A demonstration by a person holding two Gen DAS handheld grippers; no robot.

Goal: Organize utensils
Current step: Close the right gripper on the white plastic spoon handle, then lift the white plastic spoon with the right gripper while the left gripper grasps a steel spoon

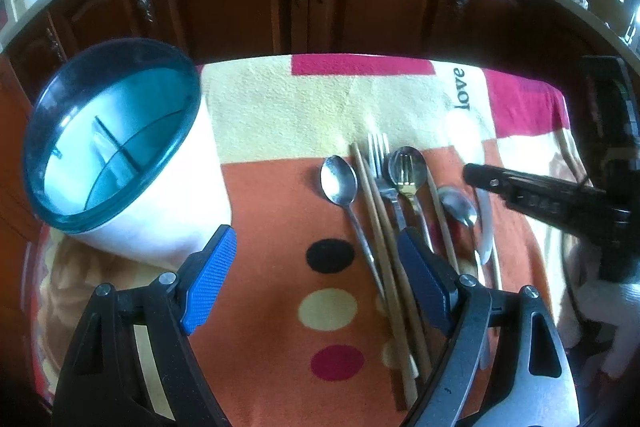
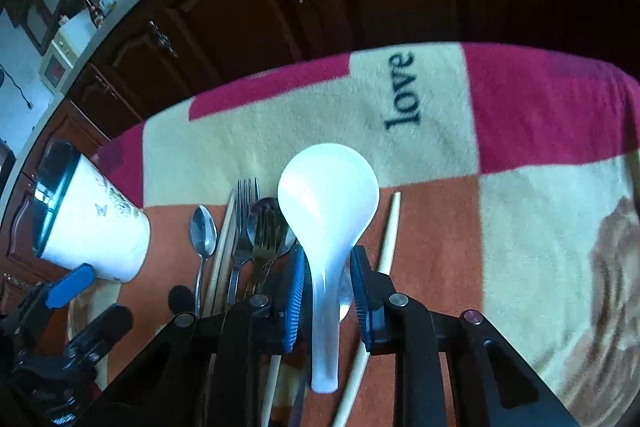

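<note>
Utensils: three metal spoons (image 1: 338, 179), two forks (image 1: 379, 153); right tool (image 2: 326, 281) pinching white spoon (image 2: 328, 187).

White plastic rice spoon (image 2: 328, 203): broad rounded bowl pointing away, handle running back between blue pads, lying beside the row. White utensil holder (image 1: 132, 155) with teal rim: upright at left on patterned cloth, interior divided into compartments, empty as far as visible. Steel spoon (image 1: 339, 183), wooden chopsticks (image 1: 380, 227), steel fork (image 1: 382, 167), gold-tipped fork on a second spoon (image 1: 408, 171), smaller spoon (image 1: 458, 205): laid side by side, heads away, on orange patch.
</note>
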